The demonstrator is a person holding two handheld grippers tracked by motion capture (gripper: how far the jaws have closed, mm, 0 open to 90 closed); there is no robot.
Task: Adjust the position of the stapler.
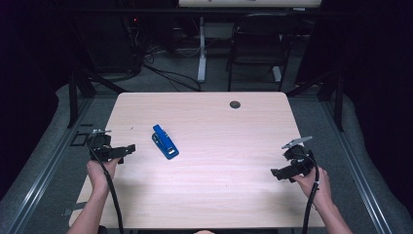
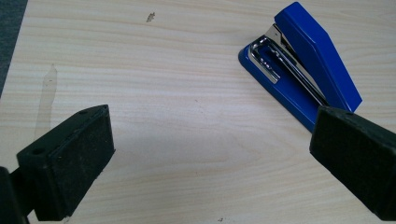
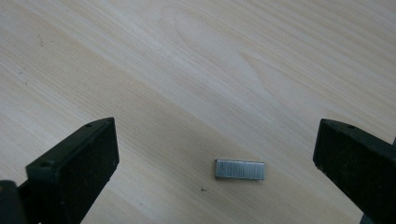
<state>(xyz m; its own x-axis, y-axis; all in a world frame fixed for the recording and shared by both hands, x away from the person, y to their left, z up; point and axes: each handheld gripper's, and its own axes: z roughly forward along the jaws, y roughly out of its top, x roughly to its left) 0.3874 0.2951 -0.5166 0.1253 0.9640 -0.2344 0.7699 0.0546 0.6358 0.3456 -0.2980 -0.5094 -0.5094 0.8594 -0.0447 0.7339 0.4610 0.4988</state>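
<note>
Light wood-grain desk (image 1: 219, 195), blue stapler (image 1: 165, 142) lying flat on it with its top arm raised, just beyond the left gripper's fingers (image 2: 70, 158), strip of staples (image 3: 240, 169) flat on the desk between the right gripper's fingers (image 3: 79, 163), small dark round cap (image 1: 235, 104) near the far edge.

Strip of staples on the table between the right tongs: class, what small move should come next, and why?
Probably lower the right tongs over the strip of staples and close on it. Its jaws stand wide open with the strip lying flat between them, untouched. The blue stapler lies with its top raised near the open left tongs, seemingly ready for loading.
</note>
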